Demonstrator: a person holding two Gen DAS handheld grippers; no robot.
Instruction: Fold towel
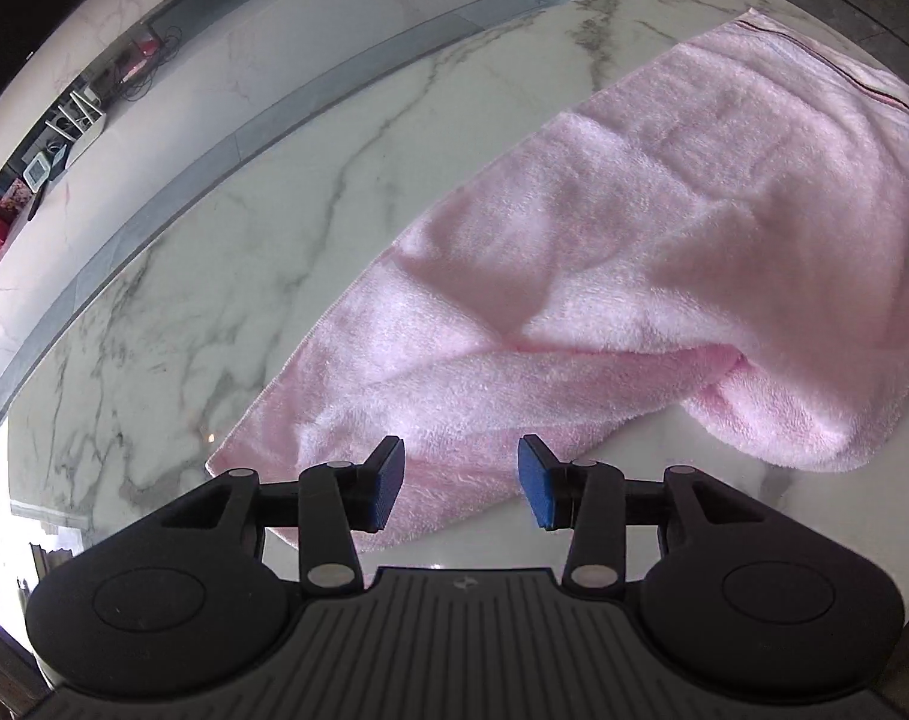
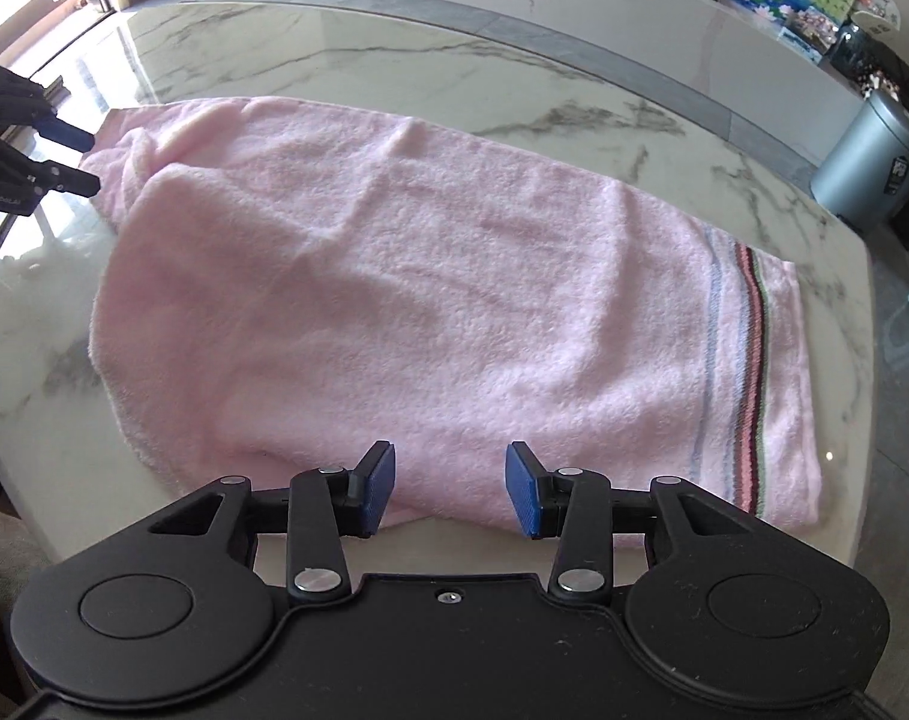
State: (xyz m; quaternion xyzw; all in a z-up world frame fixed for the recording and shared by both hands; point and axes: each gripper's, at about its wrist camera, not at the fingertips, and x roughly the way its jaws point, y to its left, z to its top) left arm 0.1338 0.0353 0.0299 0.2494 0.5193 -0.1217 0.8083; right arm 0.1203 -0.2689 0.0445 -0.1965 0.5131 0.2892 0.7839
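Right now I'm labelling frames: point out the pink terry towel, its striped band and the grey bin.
pink terry towel (image 2: pixel 394 300): right wrist view, middle.
striped band (image 2: pixel 748 384): right wrist view, mid-stripe.
grey bin (image 2: pixel 868 162): right wrist view, side wall.

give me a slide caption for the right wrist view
Open right gripper at the near edge of a loosely folded pink towel on a marble table, striped hem to the right.

pink towel (image 1: pixel 664 252) rumpled on marble table (image 1: pixel 214 312), left gripper (image 1: pixel 461 483) fingers apart above its corner
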